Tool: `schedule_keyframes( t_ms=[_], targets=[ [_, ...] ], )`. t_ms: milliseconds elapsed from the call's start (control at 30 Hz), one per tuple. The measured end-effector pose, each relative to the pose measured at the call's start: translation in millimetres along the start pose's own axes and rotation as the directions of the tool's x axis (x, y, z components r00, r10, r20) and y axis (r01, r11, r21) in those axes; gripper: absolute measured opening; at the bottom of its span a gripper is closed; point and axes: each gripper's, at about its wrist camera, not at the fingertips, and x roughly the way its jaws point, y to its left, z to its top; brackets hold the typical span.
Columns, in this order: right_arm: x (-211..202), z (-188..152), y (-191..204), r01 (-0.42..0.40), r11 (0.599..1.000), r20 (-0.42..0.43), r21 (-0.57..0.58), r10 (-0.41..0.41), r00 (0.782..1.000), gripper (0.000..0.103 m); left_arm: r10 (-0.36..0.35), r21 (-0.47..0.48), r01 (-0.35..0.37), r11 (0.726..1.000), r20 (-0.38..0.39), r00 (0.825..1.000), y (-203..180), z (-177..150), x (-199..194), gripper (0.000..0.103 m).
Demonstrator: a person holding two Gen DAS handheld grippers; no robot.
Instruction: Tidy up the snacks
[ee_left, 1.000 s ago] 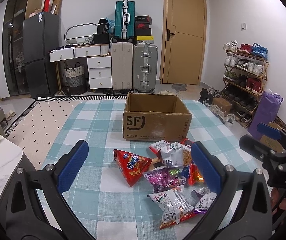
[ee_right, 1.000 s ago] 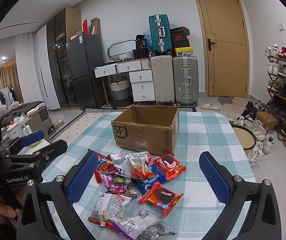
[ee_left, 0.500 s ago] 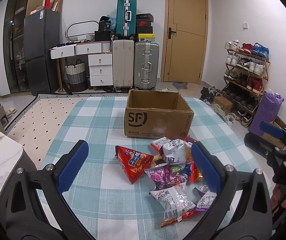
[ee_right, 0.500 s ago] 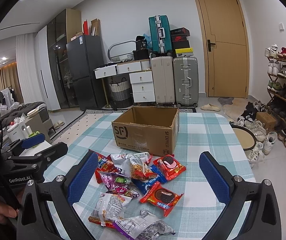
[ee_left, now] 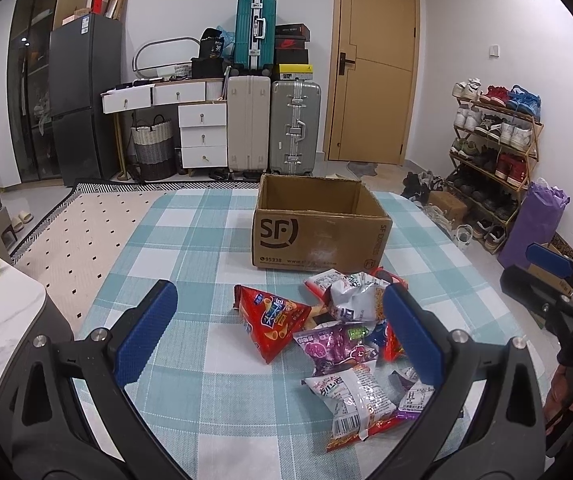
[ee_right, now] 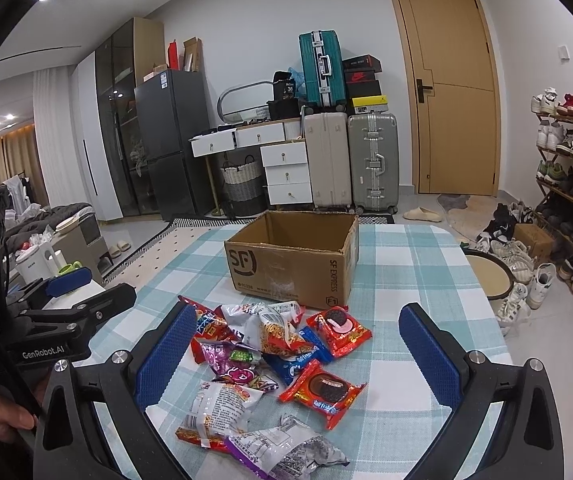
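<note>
So far, in the left wrist view, our left tongs (ee_left: 278,326) hang wide open and empty over the snack pile (ee_left: 342,332), which lies on the checked surface (ee_left: 190,240) before the cardboard box (ee_left: 320,228). In the right wrist view, our right tongs (ee_right: 300,342) likewise gape empty; the box interior shows nothing, so we judge all the sorting remains.

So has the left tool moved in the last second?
Yes. In its own view the cardboard box sits lower and larger than before, so the left tool has tilted upward and forward.

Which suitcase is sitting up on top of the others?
The teal suitcase. It stands atop the beige suitcase, beside the silver one; both of those stand on the floor.
</note>
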Motion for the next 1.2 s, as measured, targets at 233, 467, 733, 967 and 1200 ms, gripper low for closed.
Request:
schedule_keyframes(
  t_ms=[233, 467, 733, 967, 1200],
  targets=[
    [0, -17, -8, -0.059, 0.998, -0.03, 0.01, 0.059, 0.998, 0.103, 0.004, -0.01, -0.004, 1.0, -0.034, 0.999, 3, -10, 11, 0.102],
    [9, -45, -15, -0.116, 0.993, -0.108, 0.026, 0.118, 0.987, 0.103, 0.003, -0.012, -0.004, 1.0, -0.061, 0.998, 2, -15, 23, 0.102],
    [26, -83, -18, -0.185, 0.982, -0.209, 0.05, 0.191, 0.959, 0.103, -0.014, -0.02, 0.012, 1.0, -0.079, 0.997, 2, -23, 36, 0.102],
    [43, -108, -11, -0.225, 0.974, -0.299, 0.011, 0.218, 0.929, 0.103, -0.017, -0.039, 0.013, 0.999, -0.11, 0.994, 9, -29, 49, 0.102],
    [58, -114, -8, -0.249, 0.968, -0.356, -0.026, 0.223, 0.907, 0.103, -0.018, -0.063, 0.01, 0.998, -0.135, 0.991, 17, -36, 67, 0.102]
  ],
)
